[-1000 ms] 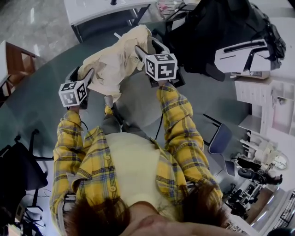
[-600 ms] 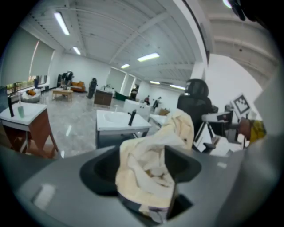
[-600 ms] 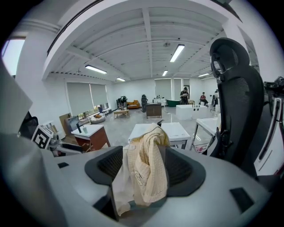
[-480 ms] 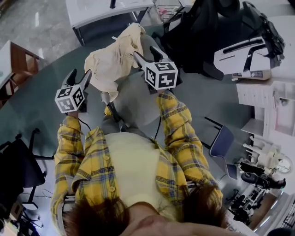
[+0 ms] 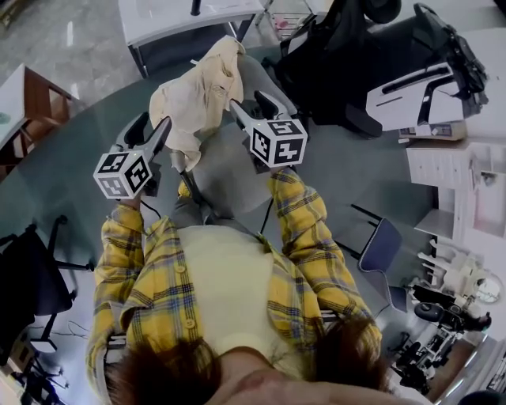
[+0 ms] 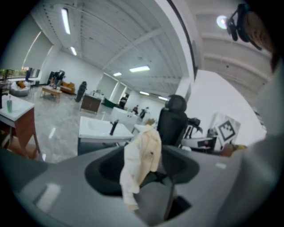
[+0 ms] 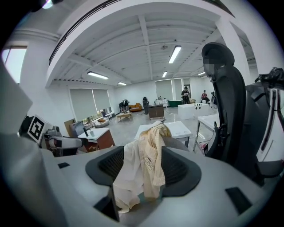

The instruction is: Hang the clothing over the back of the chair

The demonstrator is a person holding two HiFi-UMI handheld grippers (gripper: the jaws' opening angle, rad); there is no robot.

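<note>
Clothing (image 5: 194,99) hides most of the chair (image 5: 229,178) back; the left gripper (image 5: 152,125) is closing wide, empty jaws, and the right gripper (image 5: 247,100) gapes open, seemingly touching nothing

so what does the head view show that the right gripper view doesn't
Only the head view: the person's yellow plaid shirt and a blue chair on the floor at the right.

Only the right gripper view: the ceiling lights, the window blinds and people far down the room.

Both: the cream garment draped over the back of the grey chair, the black office chair beside it, and the white table behind it.
</note>
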